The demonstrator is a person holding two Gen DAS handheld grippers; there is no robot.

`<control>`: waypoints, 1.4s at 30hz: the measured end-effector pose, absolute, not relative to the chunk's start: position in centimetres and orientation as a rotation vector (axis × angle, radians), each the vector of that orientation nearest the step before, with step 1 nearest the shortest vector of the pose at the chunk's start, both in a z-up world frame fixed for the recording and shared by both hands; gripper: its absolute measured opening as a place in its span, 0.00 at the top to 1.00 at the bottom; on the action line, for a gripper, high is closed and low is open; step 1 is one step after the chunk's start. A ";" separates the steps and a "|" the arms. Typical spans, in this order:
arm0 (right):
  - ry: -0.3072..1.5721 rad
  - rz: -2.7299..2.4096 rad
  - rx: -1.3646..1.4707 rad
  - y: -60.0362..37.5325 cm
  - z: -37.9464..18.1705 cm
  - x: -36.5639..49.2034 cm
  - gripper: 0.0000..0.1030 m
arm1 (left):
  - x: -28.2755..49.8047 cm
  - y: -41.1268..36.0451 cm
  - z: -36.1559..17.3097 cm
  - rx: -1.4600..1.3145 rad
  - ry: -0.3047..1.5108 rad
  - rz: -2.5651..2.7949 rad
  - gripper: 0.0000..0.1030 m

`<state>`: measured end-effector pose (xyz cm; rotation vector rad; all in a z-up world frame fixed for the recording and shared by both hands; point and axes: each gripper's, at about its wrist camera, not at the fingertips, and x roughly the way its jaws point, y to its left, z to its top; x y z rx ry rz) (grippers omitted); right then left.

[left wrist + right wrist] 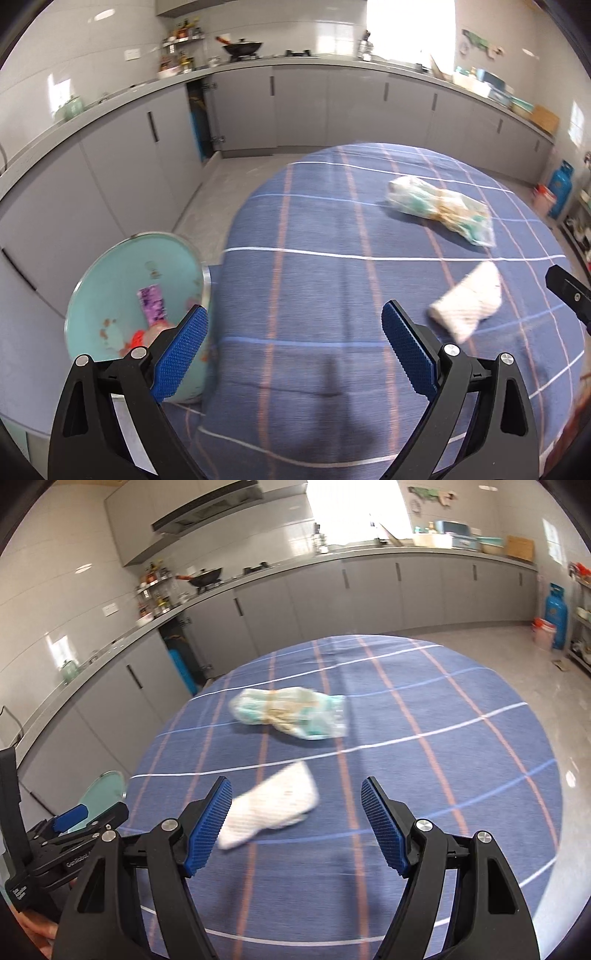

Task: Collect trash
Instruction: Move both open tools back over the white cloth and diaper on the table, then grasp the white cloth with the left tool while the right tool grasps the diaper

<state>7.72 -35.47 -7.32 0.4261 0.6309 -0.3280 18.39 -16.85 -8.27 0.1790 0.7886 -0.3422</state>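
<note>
A crumpled white paper towel (467,304) (271,805) lies on the round table with the blue checked cloth (314,229) (424,701). A crumpled clear green-printed plastic bag (439,208) (291,712) lies farther back. A teal trash bin (136,295) (101,794) stands by the table's left edge with a purple wrapper (151,304) and other scraps inside. My left gripper (293,350) is open and empty above the table edge beside the bin. My right gripper (297,821) is open and empty, just before the paper towel.
Grey kitchen cabinets (295,107) (369,590) run along the far wall and the left. A wok (242,47) sits on the stove. A blue gas cylinder (554,614) and a bucket stand on the floor at the right. Shelving is at the far right.
</note>
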 end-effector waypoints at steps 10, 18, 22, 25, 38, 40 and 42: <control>0.621 -0.397 0.464 -39.4 -7.9 5.5 0.30 | 17.2 -21.6 -8.5 0.220 0.803 -0.463 0.09; 0.627 -0.417 0.489 -41.6 -8.8 4.7 0.30 | 16.7 -25.7 -9.5 0.293 0.809 -0.537 0.10; 0.634 -0.421 0.497 -42.4 -9.1 4.5 0.30 | 16.4 -28.2 -10.2 0.345 0.813 -0.605 0.10; 0.638 -0.425 0.502 -43.2 -9.3 4.3 0.30 | 16.3 -30.2 -11.5 0.408 0.825 -0.632 0.15; 0.660 -0.383 0.476 -44.8 -8.5 6.8 0.30 | 15.6 -32.1 -12.9 0.416 0.875 -0.736 0.71; 0.665 -0.370 0.463 -44.9 -8.3 7.5 0.30 | 15.7 -31.9 -12.8 0.394 0.884 -0.751 0.73; 0.668 -0.368 0.438 -44.8 -7.9 8.5 0.30 | 15.9 -31.3 -12.5 0.376 0.886 -0.753 0.74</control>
